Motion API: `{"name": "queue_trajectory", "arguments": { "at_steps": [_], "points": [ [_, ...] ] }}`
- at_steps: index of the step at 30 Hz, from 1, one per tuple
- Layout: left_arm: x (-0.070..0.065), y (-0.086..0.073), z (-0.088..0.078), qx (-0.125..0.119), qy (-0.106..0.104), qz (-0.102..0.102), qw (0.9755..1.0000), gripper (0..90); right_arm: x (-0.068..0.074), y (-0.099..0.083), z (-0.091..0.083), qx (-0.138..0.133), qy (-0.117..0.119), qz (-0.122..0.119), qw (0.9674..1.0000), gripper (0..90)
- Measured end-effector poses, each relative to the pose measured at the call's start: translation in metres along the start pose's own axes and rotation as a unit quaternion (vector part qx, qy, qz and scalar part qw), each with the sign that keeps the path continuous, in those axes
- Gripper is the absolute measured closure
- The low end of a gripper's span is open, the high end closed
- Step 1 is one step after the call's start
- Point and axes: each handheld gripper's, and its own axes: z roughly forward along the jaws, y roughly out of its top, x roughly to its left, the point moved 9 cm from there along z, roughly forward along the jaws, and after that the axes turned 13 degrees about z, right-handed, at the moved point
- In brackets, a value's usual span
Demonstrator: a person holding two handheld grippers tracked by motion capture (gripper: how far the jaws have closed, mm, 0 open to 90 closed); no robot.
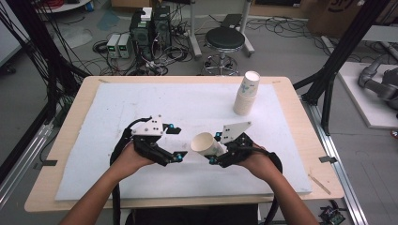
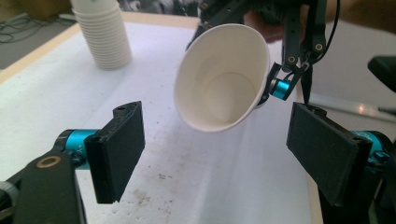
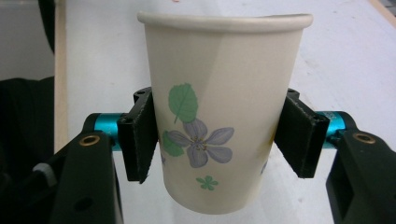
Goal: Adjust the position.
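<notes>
1. right tool (image 1: 217,149): pads clamped on both sides of the paper cup (image 1: 206,144), held tipped above the counter (image 1: 281,93), mouth toward the left tool (image 1: 177,141).
2. left tool: jaws wide apart, nothing between them, cup just beyond.
3. cup stack (image 1: 246,93): upright at the counter's far right; its top is cut off in the left gripper view.
4. right gripper view: cup's far side hidden.

overhead looks forward-down; gripper cams close, sharing paper cup (image 2: 223,79).

White paper cup (image 3: 219,116); purple flower print
</notes>
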Motion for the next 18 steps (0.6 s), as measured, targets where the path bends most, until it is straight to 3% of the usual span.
{"name": "queue_trajectory", "arguments": {
  "at_steps": [9, 18],
  "points": [
    [0.013, -0.013, -0.011, -0.055, 0.058, -0.030, 0.9964, 18.8, -0.012, -0.014, -0.011, -0.060, -0.019, 0.046, 0.9970, 36.3],
    [0.016, -0.034, -0.010, -0.066, 0.090, -0.053, 0.9924, 18.8, -0.023, -0.023, -0.022, -0.123, -0.043, 0.075, 0.9887, 35.6]
  ]
}}
